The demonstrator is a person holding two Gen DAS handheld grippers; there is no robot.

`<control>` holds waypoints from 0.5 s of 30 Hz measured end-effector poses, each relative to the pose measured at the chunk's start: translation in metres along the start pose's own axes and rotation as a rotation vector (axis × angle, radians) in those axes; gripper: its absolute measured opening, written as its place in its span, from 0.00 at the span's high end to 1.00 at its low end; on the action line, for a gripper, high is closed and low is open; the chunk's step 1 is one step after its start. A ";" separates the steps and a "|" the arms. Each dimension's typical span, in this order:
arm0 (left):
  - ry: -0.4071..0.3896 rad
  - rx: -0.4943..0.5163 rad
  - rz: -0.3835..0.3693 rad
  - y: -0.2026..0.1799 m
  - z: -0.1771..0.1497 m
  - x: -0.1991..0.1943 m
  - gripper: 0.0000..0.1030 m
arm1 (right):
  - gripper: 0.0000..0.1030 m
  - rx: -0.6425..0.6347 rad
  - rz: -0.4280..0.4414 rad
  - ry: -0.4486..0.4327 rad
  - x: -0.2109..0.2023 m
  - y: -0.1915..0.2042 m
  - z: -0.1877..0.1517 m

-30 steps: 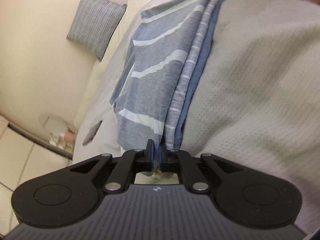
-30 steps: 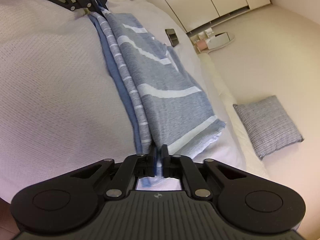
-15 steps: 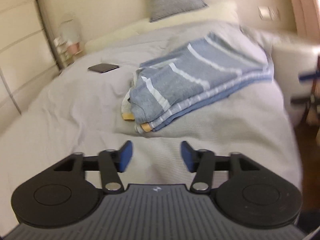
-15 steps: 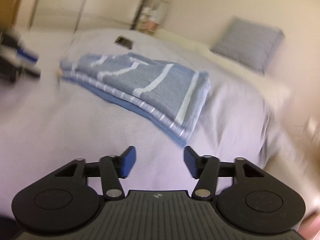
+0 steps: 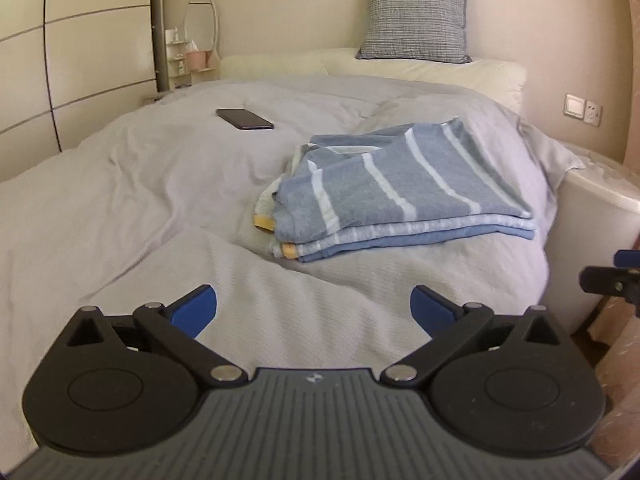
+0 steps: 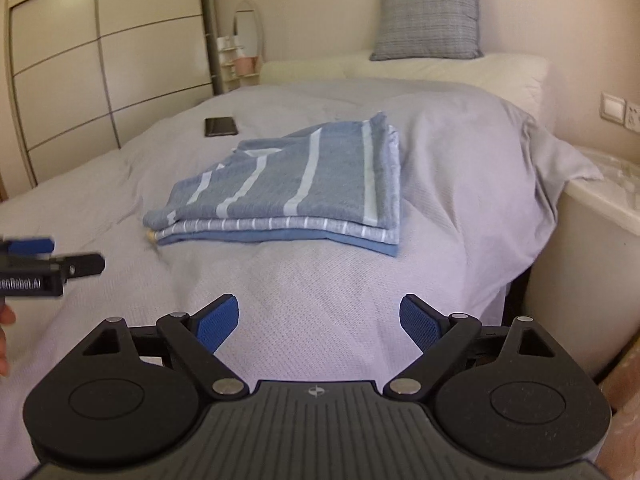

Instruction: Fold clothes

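Observation:
A blue garment with white stripes (image 5: 400, 184) lies folded in a flat stack on the grey bedspread (image 5: 160, 200), right of the bed's middle. It shows again in the right wrist view as the folded garment (image 6: 300, 176). My left gripper (image 5: 314, 304) hovers over the bedspread in front of it, jaws opening wide with nothing between them. My right gripper (image 6: 320, 312) is likewise back from the stack, jaws opening and empty. Each gripper shows at the edge of the other's view: the right gripper (image 5: 612, 268) and the left gripper (image 6: 60, 256).
A dark phone (image 5: 245, 119) lies on the bedspread behind and left of the garment. A grey cushion (image 5: 416, 20) leans on the wall above cream pillows. A white bedside cabinet (image 5: 592, 240) stands at the bed's right, a wardrobe (image 5: 80, 60) at its left.
Both grippers let go of the garment's edge, rolled level, and drew back and up from it. Their jaws went from shut on the cloth to wide apart. The garment now rests folded.

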State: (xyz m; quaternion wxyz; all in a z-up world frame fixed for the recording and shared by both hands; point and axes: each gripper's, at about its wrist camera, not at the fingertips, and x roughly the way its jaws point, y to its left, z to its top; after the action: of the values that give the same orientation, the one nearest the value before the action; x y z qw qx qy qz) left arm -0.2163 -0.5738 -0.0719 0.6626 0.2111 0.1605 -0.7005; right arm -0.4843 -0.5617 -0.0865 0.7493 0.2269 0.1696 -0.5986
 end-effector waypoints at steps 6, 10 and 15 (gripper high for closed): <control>0.025 -0.012 -0.014 -0.004 -0.002 -0.018 0.01 | 0.00 0.057 -0.010 0.006 -0.013 0.006 0.008; 0.046 -0.011 -0.013 -0.009 -0.006 -0.027 0.01 | 0.00 0.085 0.008 0.009 -0.022 0.009 0.008; 0.066 -0.035 -0.021 -0.013 -0.010 -0.038 0.01 | 0.00 0.129 0.001 0.034 -0.033 0.010 0.006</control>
State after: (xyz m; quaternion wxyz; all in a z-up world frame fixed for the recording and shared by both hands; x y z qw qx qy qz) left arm -0.2271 -0.5355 -0.0621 0.6532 0.2206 0.1966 -0.6972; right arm -0.4826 -0.5358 -0.0632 0.7305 0.2848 0.1433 -0.6040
